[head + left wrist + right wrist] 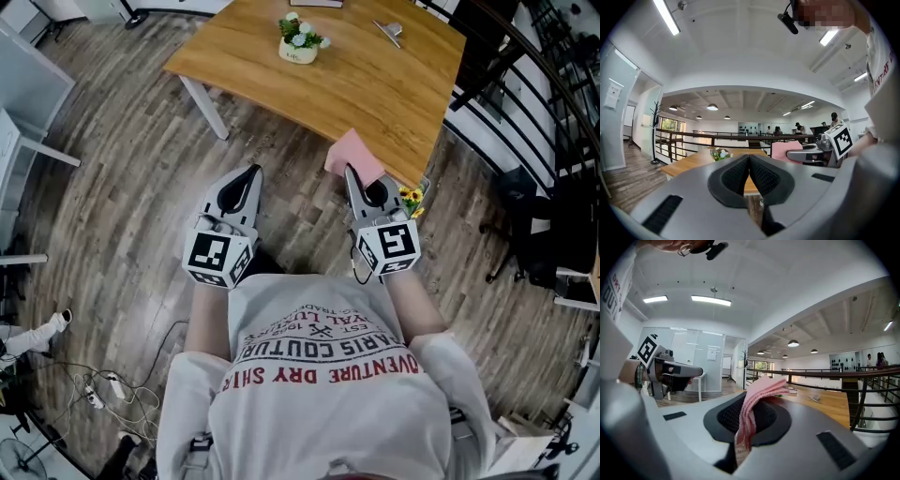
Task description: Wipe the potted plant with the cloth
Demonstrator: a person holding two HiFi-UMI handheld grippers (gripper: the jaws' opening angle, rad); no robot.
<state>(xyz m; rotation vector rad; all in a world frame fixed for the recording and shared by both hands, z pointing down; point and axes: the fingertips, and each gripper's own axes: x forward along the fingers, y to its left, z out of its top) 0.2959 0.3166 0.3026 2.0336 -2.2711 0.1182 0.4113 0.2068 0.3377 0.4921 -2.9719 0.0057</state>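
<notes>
Grey plank flooring [122, 216] fills most of the head view, with a wooden table [375, 84] across the top. The potted plant [300, 39] stands at the table's far side, well apart from both tools, and a small metal clip [390, 32] lies to its right. Both grippers are held out side by side in front of the person's chest, pointing toward the table. The left gripper [253, 171] is over the floor, and the right gripper [351, 171] is at the table's near edge with the pink cloth [354, 152] sticking out of its tip. The left gripper view shows what the head view cannot: the left gripper's [749, 158] pads are pressed together with nothing between them. Beyond them the potted plant [720, 153] sits on the table [686, 164], in front of a dark railing [697, 134]. The cloth [780, 149] and the right gripper [806, 153] show to the right. In the right gripper view the right gripper [751, 404] is clamped on the folded cloth [761, 386], which fans upward and covers the plant's spot (only a trace of green shows at its edge). The left gripper [677, 369] shows level at the left, and the table [829, 406] stretches off to the right.
</notes>
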